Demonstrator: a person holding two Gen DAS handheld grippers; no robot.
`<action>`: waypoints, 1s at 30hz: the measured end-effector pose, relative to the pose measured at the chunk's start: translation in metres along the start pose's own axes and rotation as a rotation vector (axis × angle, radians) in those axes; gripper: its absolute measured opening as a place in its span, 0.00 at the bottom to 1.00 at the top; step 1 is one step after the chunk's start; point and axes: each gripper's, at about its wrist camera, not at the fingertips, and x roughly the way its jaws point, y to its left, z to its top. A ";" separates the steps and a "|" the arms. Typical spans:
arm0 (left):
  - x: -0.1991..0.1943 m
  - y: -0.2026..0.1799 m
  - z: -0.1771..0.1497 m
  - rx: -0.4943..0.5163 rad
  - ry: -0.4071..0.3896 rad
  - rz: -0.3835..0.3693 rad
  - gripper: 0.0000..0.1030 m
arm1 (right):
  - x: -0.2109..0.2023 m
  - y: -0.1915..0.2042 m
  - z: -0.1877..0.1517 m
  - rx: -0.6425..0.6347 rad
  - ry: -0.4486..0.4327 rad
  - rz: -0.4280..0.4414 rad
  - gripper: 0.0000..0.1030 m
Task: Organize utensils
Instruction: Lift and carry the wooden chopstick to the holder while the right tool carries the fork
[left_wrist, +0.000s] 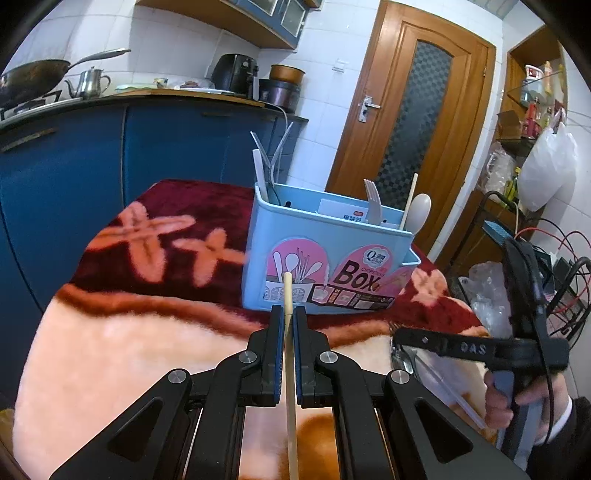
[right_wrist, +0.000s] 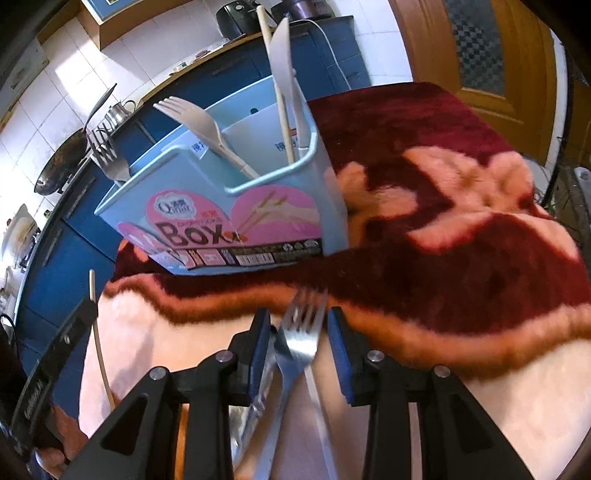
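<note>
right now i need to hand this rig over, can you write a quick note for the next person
Left gripper: shut on a wooden chopstick, short of the blue utensil box.
Right gripper: jaws apart around a metal fork, not pressing it; more metal cutlery lies beneath on the blanket.
Done: plastic forks, a spoon and a chopstick already stand in the box.
Left: drop in the chopstick, grip and box the fork, then the remaining cutlery.

Both wrist views toward blue box (left_wrist: 325, 258)

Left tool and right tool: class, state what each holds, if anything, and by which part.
The left tool clamps a wooden chopstick partway along its shaft. The right tool grips nothing; its jaws stand apart around a metal fork.
</note>
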 end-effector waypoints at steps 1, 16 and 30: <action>0.000 0.000 0.000 0.000 0.000 -0.001 0.04 | 0.001 -0.001 0.002 0.005 0.001 0.007 0.36; -0.012 -0.011 0.008 0.022 -0.052 -0.028 0.04 | -0.056 0.018 -0.008 -0.062 -0.204 0.147 0.04; -0.055 -0.019 0.074 0.023 -0.299 0.014 0.04 | -0.129 0.044 -0.005 -0.090 -0.495 0.159 0.03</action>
